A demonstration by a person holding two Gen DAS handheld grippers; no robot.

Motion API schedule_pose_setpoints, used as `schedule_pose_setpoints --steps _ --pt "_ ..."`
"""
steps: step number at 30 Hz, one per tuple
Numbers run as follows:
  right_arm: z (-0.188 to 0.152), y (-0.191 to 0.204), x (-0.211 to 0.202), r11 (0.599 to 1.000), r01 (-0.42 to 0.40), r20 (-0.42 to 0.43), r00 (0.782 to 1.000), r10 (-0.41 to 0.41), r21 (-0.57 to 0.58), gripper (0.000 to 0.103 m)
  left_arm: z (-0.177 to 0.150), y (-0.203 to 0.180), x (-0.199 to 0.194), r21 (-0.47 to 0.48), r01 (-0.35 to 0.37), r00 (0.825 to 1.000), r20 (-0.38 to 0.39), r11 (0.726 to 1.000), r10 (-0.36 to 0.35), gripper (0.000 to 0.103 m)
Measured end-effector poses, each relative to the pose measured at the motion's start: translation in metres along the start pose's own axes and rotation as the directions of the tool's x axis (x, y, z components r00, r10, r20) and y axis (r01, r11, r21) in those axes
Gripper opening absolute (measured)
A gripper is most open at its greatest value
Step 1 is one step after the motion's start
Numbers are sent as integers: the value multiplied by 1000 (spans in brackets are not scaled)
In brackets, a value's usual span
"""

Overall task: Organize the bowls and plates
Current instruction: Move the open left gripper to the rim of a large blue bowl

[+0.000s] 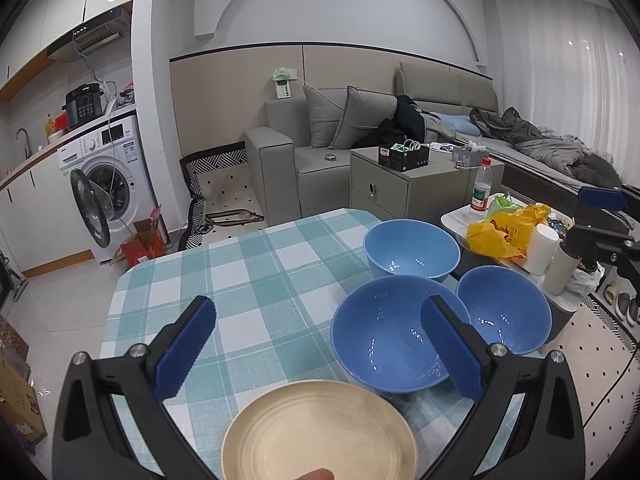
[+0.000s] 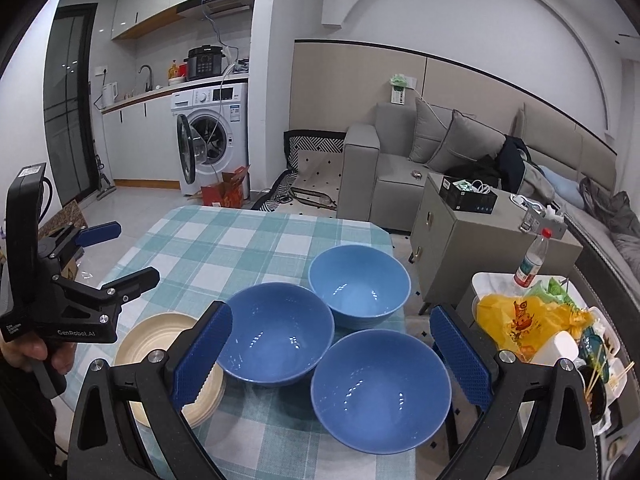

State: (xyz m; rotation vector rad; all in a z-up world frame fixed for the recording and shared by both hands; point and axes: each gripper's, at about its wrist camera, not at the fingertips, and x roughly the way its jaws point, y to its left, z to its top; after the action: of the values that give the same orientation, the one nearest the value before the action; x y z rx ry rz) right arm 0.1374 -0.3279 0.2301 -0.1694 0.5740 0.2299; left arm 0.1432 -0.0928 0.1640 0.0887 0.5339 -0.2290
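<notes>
Three blue bowls stand empty and upright on the checked tablecloth [image 1: 240,264]: a far bowl [image 1: 412,250] [image 2: 360,282], a middle bowl [image 1: 400,340] [image 2: 276,334] and a bowl at the right edge [image 1: 504,308] [image 2: 380,388]. A cream plate [image 1: 320,436] [image 2: 160,344], which looks like the top of a small stack, lies at the front left. My left gripper [image 1: 318,350] [image 2: 120,256] hovers open above the plate and holds nothing. My right gripper [image 2: 332,356] [image 1: 592,220] is open above the near bowls, also holding nothing.
A low side table [image 2: 484,280] to the right carries a yellow bag [image 2: 520,320], a bottle [image 2: 530,260] and food containers. A grey cabinet [image 2: 440,240] and sofa [image 2: 384,168] stand behind. A hand [image 2: 24,348] holds the left gripper.
</notes>
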Motion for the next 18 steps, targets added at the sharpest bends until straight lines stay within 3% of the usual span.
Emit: schedule_pose_setpoints --steps 18 --pt "27 -49 52 995 37 -29 999 -34 92 101 40 -8 65 18 64 997 -31 998 -64 103"
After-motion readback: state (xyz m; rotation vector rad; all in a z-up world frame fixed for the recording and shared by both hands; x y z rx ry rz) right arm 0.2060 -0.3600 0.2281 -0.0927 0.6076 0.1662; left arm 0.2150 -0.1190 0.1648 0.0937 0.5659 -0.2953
